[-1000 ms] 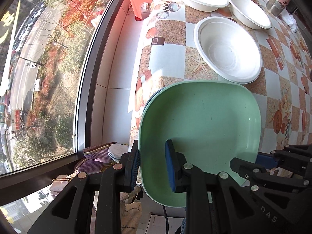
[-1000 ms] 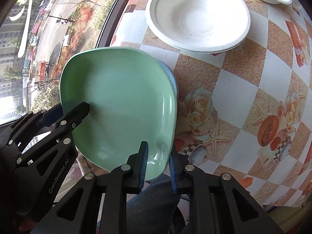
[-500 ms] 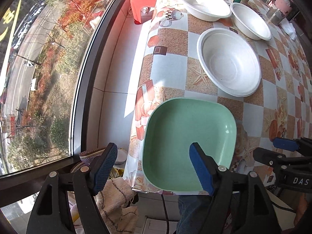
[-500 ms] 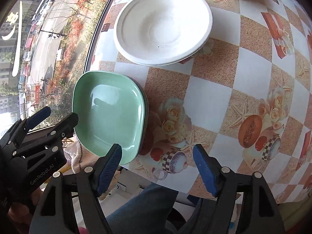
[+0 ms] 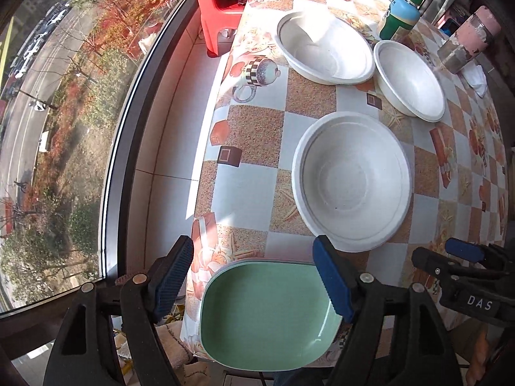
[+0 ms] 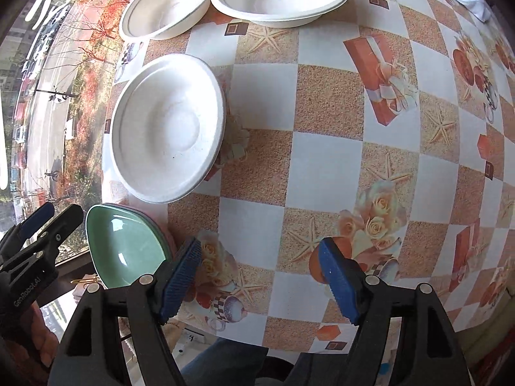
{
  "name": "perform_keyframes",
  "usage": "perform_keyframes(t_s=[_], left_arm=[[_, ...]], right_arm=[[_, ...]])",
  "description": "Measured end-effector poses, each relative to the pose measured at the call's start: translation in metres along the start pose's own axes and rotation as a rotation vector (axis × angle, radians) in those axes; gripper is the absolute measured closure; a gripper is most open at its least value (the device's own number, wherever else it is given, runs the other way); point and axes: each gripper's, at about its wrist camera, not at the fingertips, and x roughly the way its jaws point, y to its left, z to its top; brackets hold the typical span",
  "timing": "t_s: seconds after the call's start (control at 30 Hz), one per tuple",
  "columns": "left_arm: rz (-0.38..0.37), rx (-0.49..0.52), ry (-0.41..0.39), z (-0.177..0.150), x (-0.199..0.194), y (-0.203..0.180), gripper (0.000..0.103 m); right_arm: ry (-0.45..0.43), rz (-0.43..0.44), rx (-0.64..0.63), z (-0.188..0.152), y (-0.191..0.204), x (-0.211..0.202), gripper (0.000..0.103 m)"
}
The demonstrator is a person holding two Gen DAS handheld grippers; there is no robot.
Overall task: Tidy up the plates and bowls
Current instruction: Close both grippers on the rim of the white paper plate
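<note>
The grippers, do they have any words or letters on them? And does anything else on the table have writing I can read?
"DAS" stands on the right gripper, seen from the left wrist camera.
"GenRobot.AI" stands on the left gripper, seen from the right wrist camera.
The bottle with the green label has print, but it is too small and blurred to read.
The bowls, the green plate and the tablecloth show no words.

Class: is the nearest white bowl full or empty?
Empty. The nearest white bowl shows its bare white bottom in both wrist views; nothing lies inside.
</note>
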Motion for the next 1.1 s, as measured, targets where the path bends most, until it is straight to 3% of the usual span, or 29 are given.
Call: perform_keyframes(t_s=[0.07,0.5,0.53,0.6,0.63,0.7,0.77,0.87,1.1], left_arm=[[-0.001,-0.012,0.004,0.012,0.007,-0.003,0.024],[0.021,-0.049,0.068,0.056,0.058,-0.018,0.024],[0.021,-0.05,0.077,0.057,0.062,-0.019,0.025],[0.015,-0.05,0.098,0.06,0.07,-0.023,0.04],[0.005,-0.05,0.112,0.06,0.073,-0.025,0.045],[-0.038,-0.053,0.126,0.061,0.077,-0.03,0.066],[-0.048,-0.029,0.131,0.06,0.077,-0.042,0.079],[-0.012,0.008,0.133,0.056,0.074,-0.056,0.079],[-0.002,0.082,0.154,0.029,0.06,-0.102,0.078]], right_arm=[[-0.005,-0.003,-0.004,0.008,-0.01,0.0,0.027],[-0.023,-0.018,-0.016,0.043,0.019,0.037,0.027],[-0.021,-0.015,-0.015,0.044,0.02,0.041,0.027],[-0.017,-0.012,-0.017,0.045,0.019,0.047,0.027],[-0.017,-0.01,-0.019,0.044,0.02,0.049,0.029],[-0.012,0.004,-0.024,0.043,0.024,0.053,0.046],[0.011,0.028,-0.02,0.042,0.027,0.06,0.067],[0.027,0.087,-0.018,0.038,0.028,0.066,0.087],[0.05,0.096,-0.031,0.016,-0.003,0.061,0.087]])
